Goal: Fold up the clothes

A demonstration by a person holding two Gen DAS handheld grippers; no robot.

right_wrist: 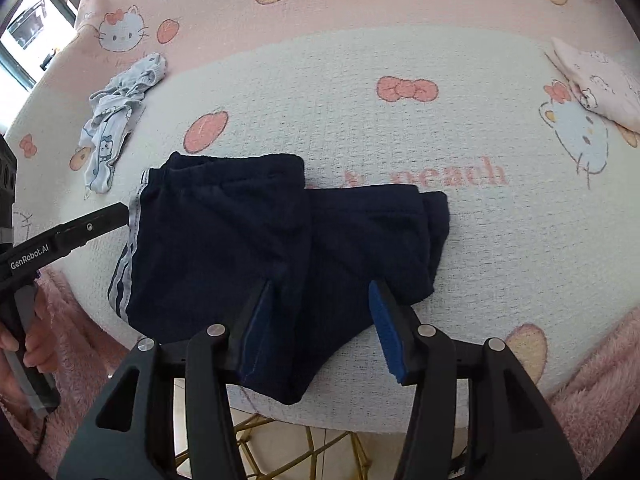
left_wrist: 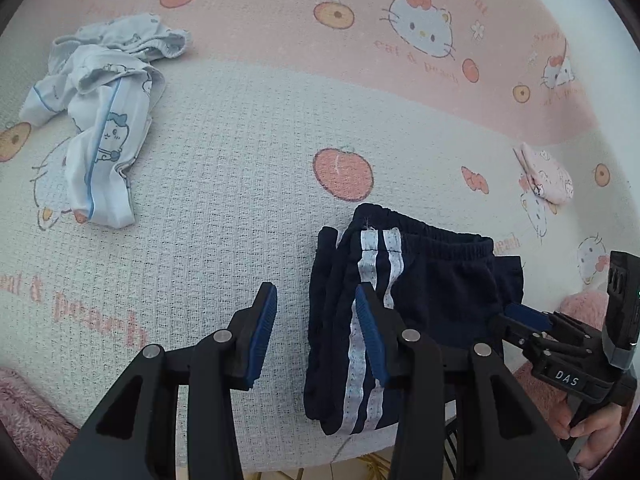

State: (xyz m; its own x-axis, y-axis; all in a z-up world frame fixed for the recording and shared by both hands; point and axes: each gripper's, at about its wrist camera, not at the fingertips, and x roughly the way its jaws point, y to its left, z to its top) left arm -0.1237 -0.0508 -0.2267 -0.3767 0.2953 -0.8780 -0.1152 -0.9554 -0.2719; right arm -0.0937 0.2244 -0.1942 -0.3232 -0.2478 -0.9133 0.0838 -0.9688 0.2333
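I am holding my left gripper (left_wrist: 316, 332) spread, pinching nothing, its right finger hanging over the striped edge of the trousers (left_wrist: 400, 320) and its left finger over bare worktop (left_wrist: 200, 200). I am keeping my right gripper (right_wrist: 320, 320) spread too, its pads astride the near edge of the trousers but not pressing on them. The trousers are lying partly folded at the near edge of the worktop, waistband away from me, with a corner reaching the rim. Farther left a crumpled pale garment (left_wrist: 100, 120) is waiting, and a folded pink one (left_wrist: 548, 176) is sitting to the right. I am judging the main risk to be the layers: closing on only the top one would pull the fold apart, and dragging toward me could slide the trousers off the rim. My two grippers are also working near each other and could knock together.
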